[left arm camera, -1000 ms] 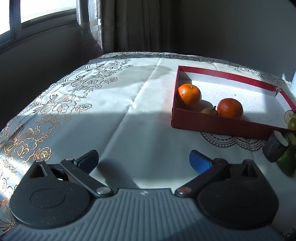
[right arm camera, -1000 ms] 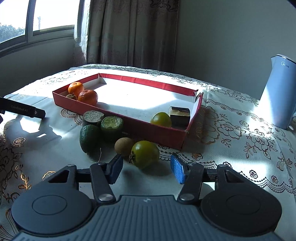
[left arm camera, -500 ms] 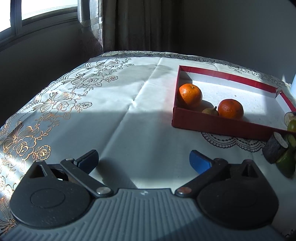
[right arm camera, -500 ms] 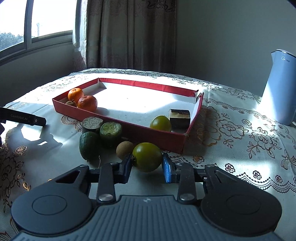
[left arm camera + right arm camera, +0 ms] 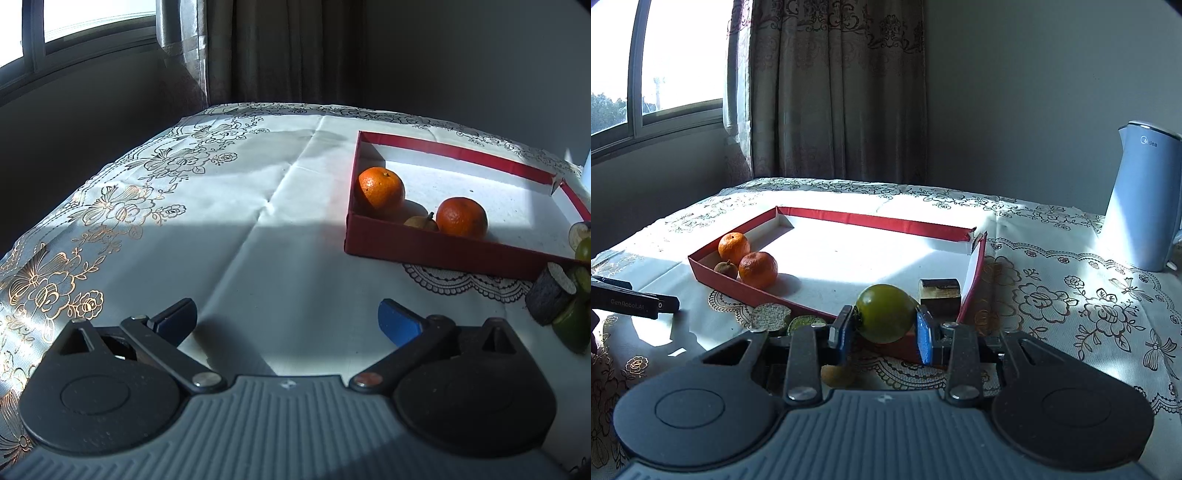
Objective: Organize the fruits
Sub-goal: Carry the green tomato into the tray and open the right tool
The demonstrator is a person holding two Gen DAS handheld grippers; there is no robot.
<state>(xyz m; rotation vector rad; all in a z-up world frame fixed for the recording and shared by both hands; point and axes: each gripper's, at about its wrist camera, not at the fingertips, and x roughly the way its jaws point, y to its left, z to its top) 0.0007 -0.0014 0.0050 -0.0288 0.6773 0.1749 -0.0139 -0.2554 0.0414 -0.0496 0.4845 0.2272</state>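
The right gripper (image 5: 884, 334), jaws nearly closed on the green tomato (image 5: 885, 313), should clear the red tray's (image 5: 975, 280) wall before lowering; the left gripper (image 5: 286, 319) gapes empty.

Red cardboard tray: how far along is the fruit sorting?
Partly done. The red cardboard tray already holds two oranges, a small brown fruit and a dark square block. In hand: the right claw is shut on a round green fruit, lifted clear of the tablecloth. Left: cut green pieces and a brown kiwi outside the tray. The left claw is open, empty.
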